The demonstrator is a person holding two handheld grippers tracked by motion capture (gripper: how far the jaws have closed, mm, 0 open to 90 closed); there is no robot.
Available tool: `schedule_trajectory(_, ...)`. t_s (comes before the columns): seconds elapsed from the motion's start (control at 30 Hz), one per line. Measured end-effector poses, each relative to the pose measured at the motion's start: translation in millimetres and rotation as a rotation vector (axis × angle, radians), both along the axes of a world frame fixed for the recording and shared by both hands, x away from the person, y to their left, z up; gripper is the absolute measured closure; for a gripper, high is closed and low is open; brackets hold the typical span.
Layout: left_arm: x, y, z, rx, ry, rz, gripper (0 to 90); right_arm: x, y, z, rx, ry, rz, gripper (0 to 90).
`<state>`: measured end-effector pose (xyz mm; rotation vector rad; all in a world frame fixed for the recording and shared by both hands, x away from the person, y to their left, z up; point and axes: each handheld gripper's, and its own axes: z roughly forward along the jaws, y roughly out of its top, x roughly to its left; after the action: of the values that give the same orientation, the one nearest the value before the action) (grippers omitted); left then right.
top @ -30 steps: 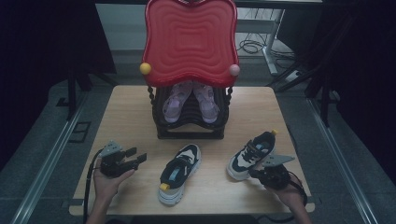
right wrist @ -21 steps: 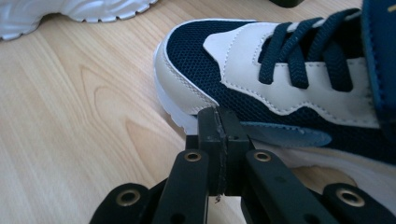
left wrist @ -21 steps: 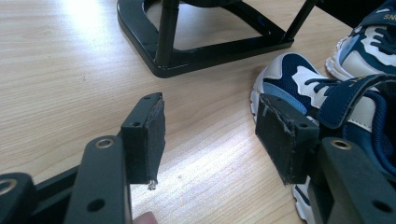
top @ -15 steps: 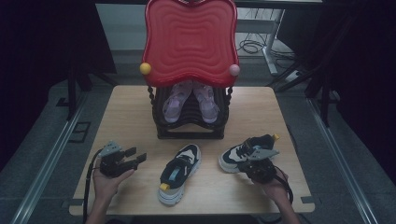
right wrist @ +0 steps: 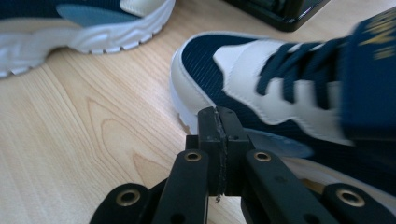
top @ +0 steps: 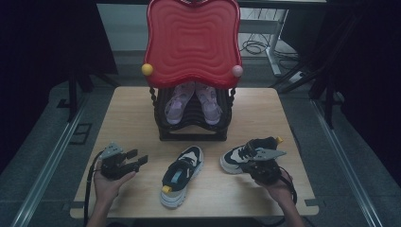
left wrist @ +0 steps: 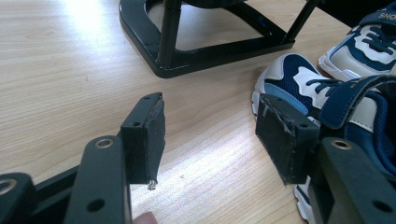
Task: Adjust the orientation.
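Two navy-and-cream sneakers lay on the pale wooden table (top: 123, 118) in front of a black slatted shoe rack (top: 194, 127). The right sneaker (top: 246, 152) lay near the table's right edge, just against the right gripper (top: 259, 163), whose jaws were pressed together, pinching nothing visible. The left sneaker (top: 182, 175) lay mid-table, bare wood around it. The left gripper (top: 137, 158) was spread wide, empty, near the left edge. Gold lettering on a strap (left wrist: 384, 15), maybe "SNO", was cut off.

Black tongs (top: 142, 160) with screw holes, grey three-cornered plates, trailing black cables
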<state>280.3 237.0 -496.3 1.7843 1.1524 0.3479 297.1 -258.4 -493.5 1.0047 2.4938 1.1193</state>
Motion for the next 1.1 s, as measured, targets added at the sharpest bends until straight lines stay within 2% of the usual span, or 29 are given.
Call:
schedule_trajectory(0.37,0.6,-1.7,-1.2,0.006,0.004,-0.006,42.8,8.5,-33.8,41.8,0.049,-0.041,-0.056,90.0)
schedule_trajectory(0.53,1.0,-1.9,-1.7,0.008,0.007,-0.007,42.7,25.6,-49.6,60.2,0.048,-0.042,-0.095,90.0)
schedule_trajectory(0.67,1.3,-2.7,-2.4,0.009,0.008,-0.008,42.7,47.0,-65.8,71.8,0.05,-0.029,-0.138,89.9)
schedule_trajectory(0.87,1.7,-2.9,-2.9,0.018,0.011,-0.013,42.7,83.8,-87.1,70.2,0.025,0.024,-0.201,90.0)
schedule_trajectory(0.93,2.0,-3.0,-3.4,0.019,0.012,-0.012,42.7,92.7,-90.4,68.2,0.029,0.04,-0.204,89.9)
schedule_trajectory(1.1,2.6,-4.1,-4.6,0.026,0.016,-0.017,42.6,110.5,-88.4,64.2,0.0,0.069,-0.194,89.9)
